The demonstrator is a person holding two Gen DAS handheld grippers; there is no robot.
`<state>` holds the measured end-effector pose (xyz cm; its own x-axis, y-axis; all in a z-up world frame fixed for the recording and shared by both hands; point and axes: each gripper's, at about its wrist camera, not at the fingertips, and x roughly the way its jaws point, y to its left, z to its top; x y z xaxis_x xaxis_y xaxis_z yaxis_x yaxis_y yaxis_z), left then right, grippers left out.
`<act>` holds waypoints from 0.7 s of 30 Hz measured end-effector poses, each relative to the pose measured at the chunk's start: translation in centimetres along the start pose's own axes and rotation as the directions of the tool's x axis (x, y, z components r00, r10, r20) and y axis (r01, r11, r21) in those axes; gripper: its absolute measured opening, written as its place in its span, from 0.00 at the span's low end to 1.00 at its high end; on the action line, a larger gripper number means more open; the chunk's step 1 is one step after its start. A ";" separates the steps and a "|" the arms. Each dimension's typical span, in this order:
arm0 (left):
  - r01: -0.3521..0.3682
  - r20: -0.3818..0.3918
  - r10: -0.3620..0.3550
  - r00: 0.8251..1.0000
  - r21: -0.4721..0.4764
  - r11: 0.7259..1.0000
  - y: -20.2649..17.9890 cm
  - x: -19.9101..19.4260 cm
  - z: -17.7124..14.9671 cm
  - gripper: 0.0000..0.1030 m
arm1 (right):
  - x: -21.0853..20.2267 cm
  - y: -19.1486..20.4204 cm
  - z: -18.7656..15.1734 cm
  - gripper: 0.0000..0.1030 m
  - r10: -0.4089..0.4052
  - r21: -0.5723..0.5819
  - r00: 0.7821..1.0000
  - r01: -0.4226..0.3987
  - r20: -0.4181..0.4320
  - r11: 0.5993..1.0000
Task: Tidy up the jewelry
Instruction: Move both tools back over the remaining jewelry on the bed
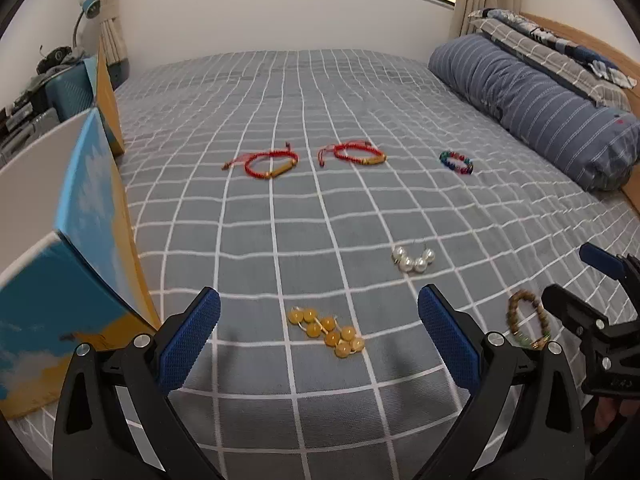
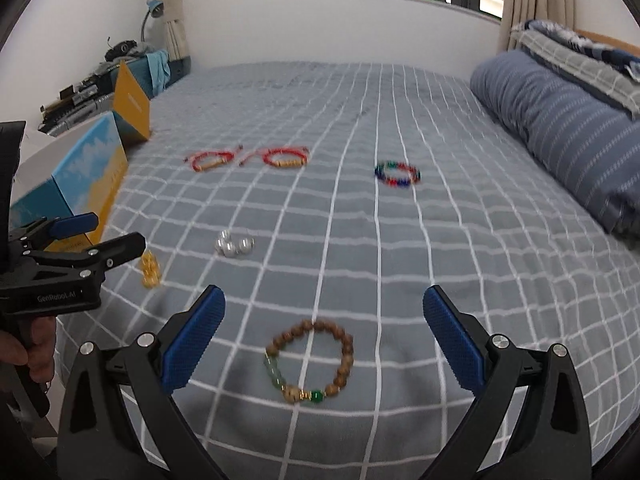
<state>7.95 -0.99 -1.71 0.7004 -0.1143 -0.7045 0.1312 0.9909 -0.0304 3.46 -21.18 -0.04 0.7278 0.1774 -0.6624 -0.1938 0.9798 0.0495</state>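
Several bracelets lie on the grey checked bedspread [image 1: 320,92]. A yellow bead bracelet [image 1: 327,331] rests just ahead of my open left gripper [image 1: 319,318]. White pearls [image 1: 413,259] sit beyond it to the right. Two red cord bracelets [image 1: 266,163] [image 1: 354,153] and a multicoloured bead bracelet [image 1: 456,162] lie farther back. A brown wooden bead bracelet with green stones [image 2: 310,360] sits between the fingers of my open right gripper [image 2: 324,320], untouched. The same wooden bracelet [image 1: 526,322] shows at the right in the left wrist view.
An open blue and yellow box [image 1: 76,264] with a raised lid [image 1: 108,92] stands at the bed's left edge. A striped blue bolster pillow [image 1: 536,108] and folded bedding [image 2: 580,56] lie along the right. A cluttered desk with a lamp [image 2: 150,12] is at the far left.
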 end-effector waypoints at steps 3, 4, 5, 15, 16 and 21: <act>0.000 -0.021 0.000 1.000 -0.010 1.000 0.3 0.9 -0.7 0.94 | 0.8 0.1 -1.2 0.93 0.011 0.016 1.000 -0.010 -0.023 1.000; 0.002 -0.028 -0.003 1.000 -0.015 1.000 0.4 1.1 -0.9 0.94 | 1.0 0.2 -1.5 0.92 0.008 0.017 0.999 -0.008 -0.031 1.000; 0.004 -0.034 -0.004 0.999 -0.019 1.000 0.5 1.3 -1.1 0.94 | 1.2 0.3 -1.7 0.92 0.009 0.017 0.999 -0.008 -0.040 1.000; 0.011 -0.065 -0.013 0.998 -0.024 1.000 0.9 3.0 -2.3 0.94 | 2.5 0.6 -3.5 0.92 0.005 0.040 0.998 -0.002 -0.069 0.999; 0.010 -0.068 -0.012 0.998 -0.024 1.000 0.9 3.1 -2.3 0.93 | 2.5 0.5 -3.6 0.92 0.006 0.043 0.998 -0.003 -0.070 0.999; 0.008 -0.092 -0.009 0.996 -0.011 1.000 0.7 3.5 -2.3 0.84 | 2.9 0.3 -3.7 0.92 0.023 0.054 0.996 -0.019 -0.082 0.998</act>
<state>8.88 -0.51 -5.81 0.6317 -0.1159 -0.7665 0.1286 0.9907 -0.0439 3.03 -20.69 -4.69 0.6667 0.1921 -0.7201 -0.1717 0.9798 0.1024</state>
